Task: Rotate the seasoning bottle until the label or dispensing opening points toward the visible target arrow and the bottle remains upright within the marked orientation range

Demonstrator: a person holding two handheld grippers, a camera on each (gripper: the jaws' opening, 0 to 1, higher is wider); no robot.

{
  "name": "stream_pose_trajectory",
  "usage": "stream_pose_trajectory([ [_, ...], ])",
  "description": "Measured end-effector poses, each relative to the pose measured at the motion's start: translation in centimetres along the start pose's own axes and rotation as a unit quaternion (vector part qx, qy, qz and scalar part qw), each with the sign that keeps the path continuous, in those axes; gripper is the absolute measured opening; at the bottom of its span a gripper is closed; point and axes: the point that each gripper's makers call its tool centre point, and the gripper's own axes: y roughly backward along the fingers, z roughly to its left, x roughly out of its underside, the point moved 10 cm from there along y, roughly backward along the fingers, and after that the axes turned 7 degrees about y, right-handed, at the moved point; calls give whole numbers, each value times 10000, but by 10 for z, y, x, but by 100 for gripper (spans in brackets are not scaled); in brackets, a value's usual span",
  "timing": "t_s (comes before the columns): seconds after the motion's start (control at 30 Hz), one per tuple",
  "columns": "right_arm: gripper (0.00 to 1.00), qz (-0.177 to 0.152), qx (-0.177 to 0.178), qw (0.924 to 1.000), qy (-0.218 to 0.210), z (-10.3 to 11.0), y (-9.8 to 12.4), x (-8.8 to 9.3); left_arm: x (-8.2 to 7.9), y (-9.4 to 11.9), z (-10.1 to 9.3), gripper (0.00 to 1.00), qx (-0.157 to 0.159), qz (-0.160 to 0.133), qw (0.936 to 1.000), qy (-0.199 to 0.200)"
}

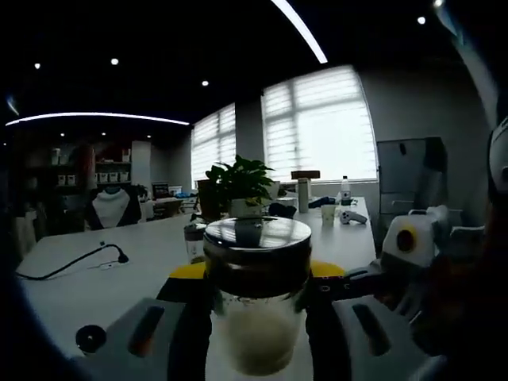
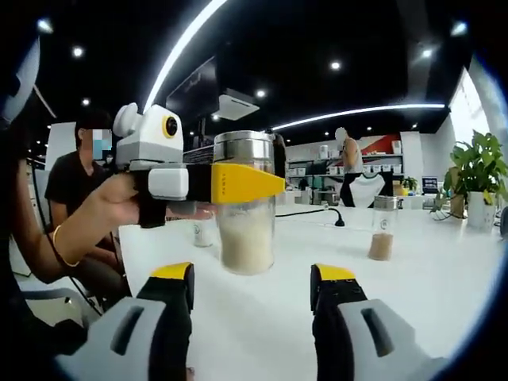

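Right now I'm clamping the bottle point(image 2: 246, 202) with my left gripper point(image 1: 258, 298), jaws closed on the glass just under the steel lid point(image 1: 257, 232), so it's staying upright on the white table point(image 2: 429, 278) while I'm turning it. I'm holding my right gripper point(image 2: 252, 290) just short of the bottle, jaws spread wide and touching nothing, probably ready to brace or regrip. I'm not seeing any arrow or label, so heading is unclear.
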Motion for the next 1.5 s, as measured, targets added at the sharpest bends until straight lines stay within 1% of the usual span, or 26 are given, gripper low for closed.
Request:
stream_pose_trajectory([
  [0.2,55,-36,-83,9999,98,1,-1,-2,-3,3,0,47,198,16,9998,-11],
  [0.3,53,-54,-143,9998,155,2,-2,-3,-3,4,0,47,366,11,9993,44],
  [0.37,52,-117,-233,9995,171,2,-3,-4,-3,5,1,47,542,35,9985,56],
  [0.4,50,-140,-269,9994,154,2,-3,-5,-3,5,1,47,569,41,9984,57],
  [0.47,49,-170,-358,9991,146,2,-5,-6,-2,5,0,47,706,96,9974,69],
  [0.5,47,-179,-376,9990,168,2,-5,-7,-1,4,-1,47,791,209,9966,79],
  [0.53,47,-185,-392,9989,193,2,-5,-7,-1,4,-1,47,781,214,9967,88],
  [0.67,45,-211,-462,9984,238,2,-8,-9,2,3,-1,47,949,321,9950,-45],
  [0.73,45,-205,-506,9982,255,2,-9,-9,3,2,-2,47,1159,308,9928,51],
  [0.77,45,-201,-524,9981,269,2,-10,-9,4,2,-3,47,1300,282,9910,180],
  [0.8,44,-198,-545,9979,279,2,-10,-9,4,3,-3,47,1446,303,9888,215],
  [0.87,43,-199,-642,9975,229,2,-10,-8,4,2,-5,47,1544,282,9872,284],
  [0.97,44,-256,-757,9967,146,0,-9,-9,4,3,-9,47,1726,267,9843,260],
  [1.07,44,-286,-886,9955,177,2,-9,-11,3,4,-11,47,1939,264,9805,157],
  [1.17,43,-324,-1060,9935,242,5,-9,-13,2,6,-14,47,2223,283,9744,159],
  [1.27,43,-326,-1170,9923,261,7,-9,-14,2,6,-18,47,2427,314,9695,85],
  [1.37,43,-334,-1268,9911,239,10,-10,-14,3,6,-22,47,2580,367,9654,-28],
  [1.5,40,-311,-1371,9898,211,15,-11,-12,7,6,-24,47,2663,448,9628,-8],
])
